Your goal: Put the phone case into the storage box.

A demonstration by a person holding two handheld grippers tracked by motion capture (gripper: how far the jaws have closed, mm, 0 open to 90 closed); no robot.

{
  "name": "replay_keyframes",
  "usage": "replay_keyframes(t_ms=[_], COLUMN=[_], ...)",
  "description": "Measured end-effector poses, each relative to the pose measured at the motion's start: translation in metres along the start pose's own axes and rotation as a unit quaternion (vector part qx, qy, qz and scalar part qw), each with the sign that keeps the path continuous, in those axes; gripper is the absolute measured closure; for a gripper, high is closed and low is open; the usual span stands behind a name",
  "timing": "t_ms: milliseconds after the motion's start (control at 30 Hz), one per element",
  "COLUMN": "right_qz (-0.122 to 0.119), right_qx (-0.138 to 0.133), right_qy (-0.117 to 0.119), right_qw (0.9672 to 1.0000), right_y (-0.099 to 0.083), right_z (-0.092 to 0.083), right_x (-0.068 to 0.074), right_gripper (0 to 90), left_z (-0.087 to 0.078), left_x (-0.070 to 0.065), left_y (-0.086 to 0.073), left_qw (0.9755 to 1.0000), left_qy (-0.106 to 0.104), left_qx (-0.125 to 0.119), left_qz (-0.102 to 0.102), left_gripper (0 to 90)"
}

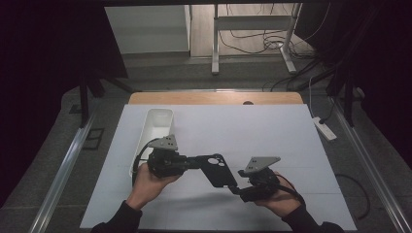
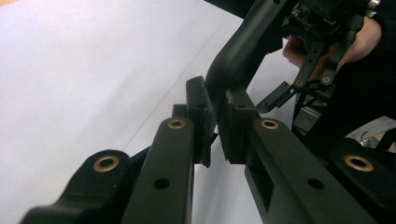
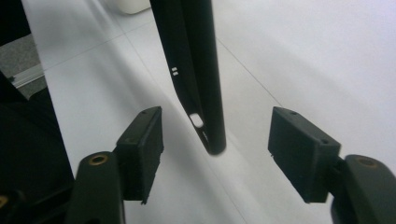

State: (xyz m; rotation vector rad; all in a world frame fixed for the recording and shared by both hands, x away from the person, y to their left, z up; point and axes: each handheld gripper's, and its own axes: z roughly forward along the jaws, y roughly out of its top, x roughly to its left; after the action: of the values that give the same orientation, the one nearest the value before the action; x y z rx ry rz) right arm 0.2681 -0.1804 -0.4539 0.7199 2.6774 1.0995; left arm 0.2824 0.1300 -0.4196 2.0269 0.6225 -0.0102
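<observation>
The right gripper (image 1: 236, 189) is seen at five o'clock, jaws spread around the phone case (image 1: 217, 169) without touching it. The case is pinched at nine o'clock by the left gripper (image 1: 196, 161), above the white mat (image 1: 272, 141). A white bin (image 1: 158, 127) lies at eleven o'clock.

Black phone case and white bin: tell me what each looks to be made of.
Phone case: probably soft matte rubber or silicone; its edge is rounded and dull, with moulded port and button cutouts visible in the right gripper view. The left gripper pinches it without visible creasing, so stiffness is unclear.
White bin: looks like smooth moulded plastic, judging by thin uniform walls and rounded corners.
</observation>
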Motion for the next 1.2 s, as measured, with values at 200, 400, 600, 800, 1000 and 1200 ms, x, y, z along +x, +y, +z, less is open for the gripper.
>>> replay_keyframes(t_ms=[200,400,600,800,1000,1200], right_qz=[0.007,0.006,0.019,0.026,0.028,0.041], right_qx=[0.001,0.016,0.027,0.023,0.022,0.019], right_qy=[-0.001,-0.020,-0.028,-0.035,-0.046,-0.056], right_qw=[1.0000,0.9996,0.9991,0.9988,0.9983,0.9974], right_y=[-0.002,-0.007,-0.012,-0.018,-0.024,-0.032], right_z=[-0.003,-0.003,-0.008,-0.014,-0.021,-0.028], right_x=[-0.002,-0.003,-0.005,-0.006,-0.008,-0.011], right_gripper=[23.4,8.4,4.5,2.3,0.6,0.1], left_z=[-0.004,-0.008,-0.014,-0.021,-0.028,-0.035], left_x=[0.003,0.007,0.012,0.016,0.021,0.025], left_y=[0.000,0.002,0.001,0.003,0.004,0.005], left_qw=[1.0000,0.9999,0.9997,0.9994,0.9990,0.9986], left_qy=[0.008,0.015,0.024,0.034,0.044,0.052], left_qx=[0.002,0.004,0.006,0.007,0.007,0.006], left_qz=[0.002,0.000,-0.001,-0.002,-0.001,-0.002], left_gripper=[83.1,83.1,83.1,83.1,83.1,83.1])
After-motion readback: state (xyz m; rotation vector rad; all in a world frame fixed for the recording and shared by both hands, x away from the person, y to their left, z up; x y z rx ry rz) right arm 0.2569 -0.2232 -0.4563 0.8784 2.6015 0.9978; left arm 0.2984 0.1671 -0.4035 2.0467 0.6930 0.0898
